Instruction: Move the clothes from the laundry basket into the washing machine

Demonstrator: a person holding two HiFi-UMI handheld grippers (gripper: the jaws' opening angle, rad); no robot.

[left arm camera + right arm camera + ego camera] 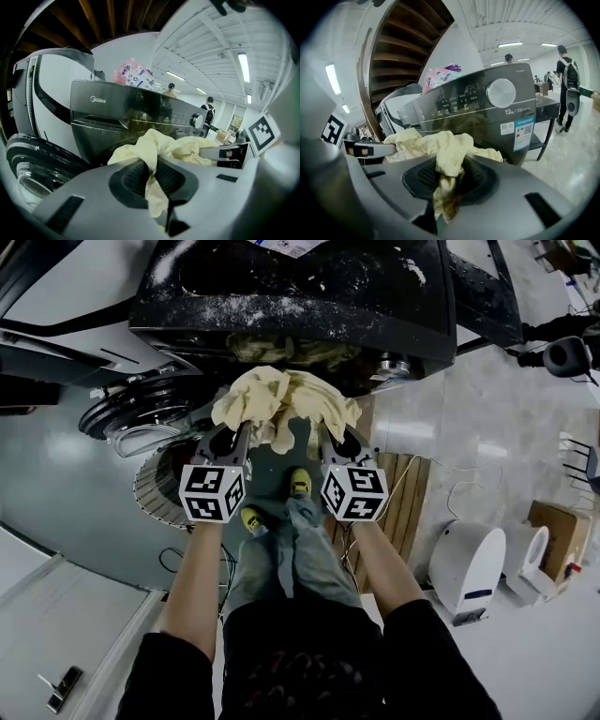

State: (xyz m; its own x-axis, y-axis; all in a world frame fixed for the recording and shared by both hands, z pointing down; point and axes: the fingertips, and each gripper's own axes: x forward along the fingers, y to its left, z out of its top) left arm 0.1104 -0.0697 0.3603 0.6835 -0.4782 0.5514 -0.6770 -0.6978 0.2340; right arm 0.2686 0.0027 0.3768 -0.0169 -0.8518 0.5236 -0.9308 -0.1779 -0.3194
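Observation:
A pale yellow garment (281, 401) hangs bunched between my two grippers, just in front of the dark washing machine (300, 296) and its drum opening. My left gripper (244, 430) is shut on the garment's left part; the cloth (154, 150) is pinched between its pads and trails out below them. My right gripper (325, 434) is shut on the right part, with a fold of cloth (445, 159) squeezed between its pads. The machine's round door (136, 409) stands open to the left. A ribbed laundry basket (155, 486) sits on the floor below my left gripper, partly hidden.
The machine's control panel (487, 101) faces me, with a pink packet (133, 76) on top. A wooden slatted board (410, 493), white appliances (466, 566) and a cardboard box (555, 531) lie to the right. People stand far off (568, 89).

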